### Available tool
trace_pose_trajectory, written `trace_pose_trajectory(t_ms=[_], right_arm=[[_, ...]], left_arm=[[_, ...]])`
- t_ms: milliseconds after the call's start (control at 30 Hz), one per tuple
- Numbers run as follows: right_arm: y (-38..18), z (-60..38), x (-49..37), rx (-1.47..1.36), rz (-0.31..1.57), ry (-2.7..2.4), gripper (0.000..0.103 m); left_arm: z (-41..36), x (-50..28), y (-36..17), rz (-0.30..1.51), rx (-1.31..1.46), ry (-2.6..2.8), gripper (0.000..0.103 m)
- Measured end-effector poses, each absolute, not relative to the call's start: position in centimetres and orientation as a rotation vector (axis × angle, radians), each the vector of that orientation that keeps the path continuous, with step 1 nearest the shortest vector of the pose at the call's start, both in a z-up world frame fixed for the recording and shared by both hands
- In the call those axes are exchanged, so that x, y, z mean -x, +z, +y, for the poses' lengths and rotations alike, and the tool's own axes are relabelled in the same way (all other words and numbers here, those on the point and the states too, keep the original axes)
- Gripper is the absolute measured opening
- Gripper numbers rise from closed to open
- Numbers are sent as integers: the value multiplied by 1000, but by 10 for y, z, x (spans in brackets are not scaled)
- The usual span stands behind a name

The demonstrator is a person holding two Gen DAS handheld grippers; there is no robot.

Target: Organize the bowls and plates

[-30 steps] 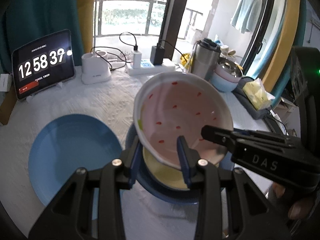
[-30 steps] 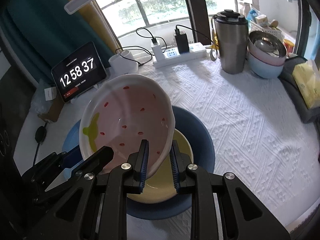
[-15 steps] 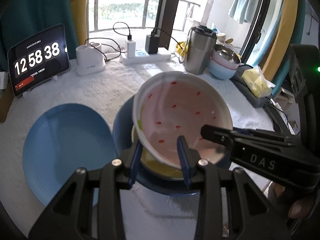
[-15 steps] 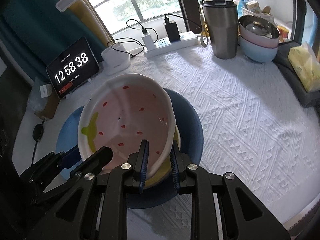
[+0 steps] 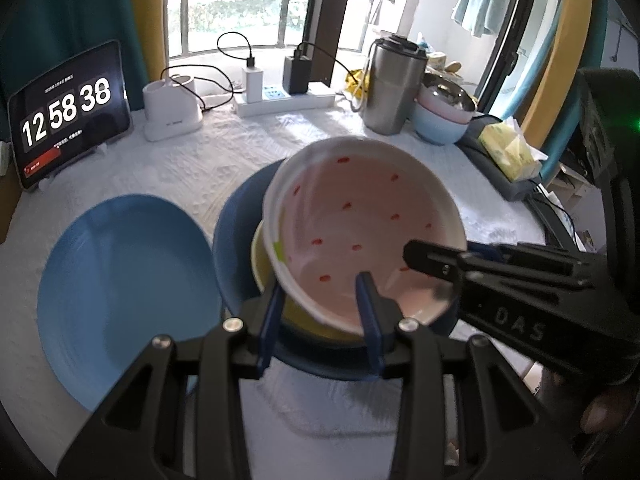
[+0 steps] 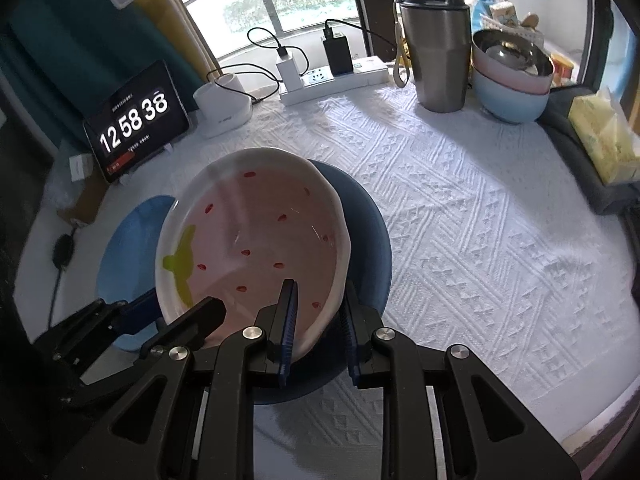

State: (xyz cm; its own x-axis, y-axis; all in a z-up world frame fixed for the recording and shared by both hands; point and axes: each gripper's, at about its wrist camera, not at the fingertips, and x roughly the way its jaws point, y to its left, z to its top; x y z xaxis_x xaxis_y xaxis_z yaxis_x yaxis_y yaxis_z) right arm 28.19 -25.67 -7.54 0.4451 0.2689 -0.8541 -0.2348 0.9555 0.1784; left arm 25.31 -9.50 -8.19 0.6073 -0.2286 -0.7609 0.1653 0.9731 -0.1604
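Note:
A pink bowl with red specks and a green mark [image 5: 360, 216] [image 6: 256, 232] hangs tilted over a yellow bowl [image 5: 266, 264], which sits in a dark blue dish [image 5: 236, 248] [image 6: 368, 232]. My left gripper [image 5: 320, 312] is shut on the pink bowl's near rim, one finger inside and one outside. My right gripper [image 6: 318, 316] is shut on the rim at the bowl's other side, and one of its fingers [image 5: 432, 258] shows inside the bowl. A light blue plate [image 5: 120, 280] [image 6: 128, 232] lies flat to the left. The right wrist view hides the yellow bowl.
Along the back stand a tablet clock [image 5: 68, 112], a white dock [image 5: 172, 116], a power strip with chargers [image 5: 280, 100], a steel tumbler [image 6: 436, 52] and stacked bowls topped by a steel one [image 6: 512, 88]. A tissue pack [image 6: 600, 144] lies near the table's right edge.
Both grippers keep their hold on the pink bowl. In the right wrist view the bowl now covers the yellow bowl that showed under it a second ago.

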Motion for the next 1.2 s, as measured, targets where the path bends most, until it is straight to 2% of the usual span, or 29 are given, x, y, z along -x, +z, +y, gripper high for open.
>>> trace_pose_trajectory(t_ms=[433, 767, 1200], right_arm=[[-78, -257, -279, -13, 1046, 308, 23], [-78, -262, -281, -50, 1048, 327, 23], [-77, -268, -287, -92, 1040, 345, 23]], left_arm=[[-87, -251, -82, 890, 66, -204, 41], [-73, -249, -65, 812, 67, -162, 41], [-56, -264, -77, 844, 76, -121, 41]])
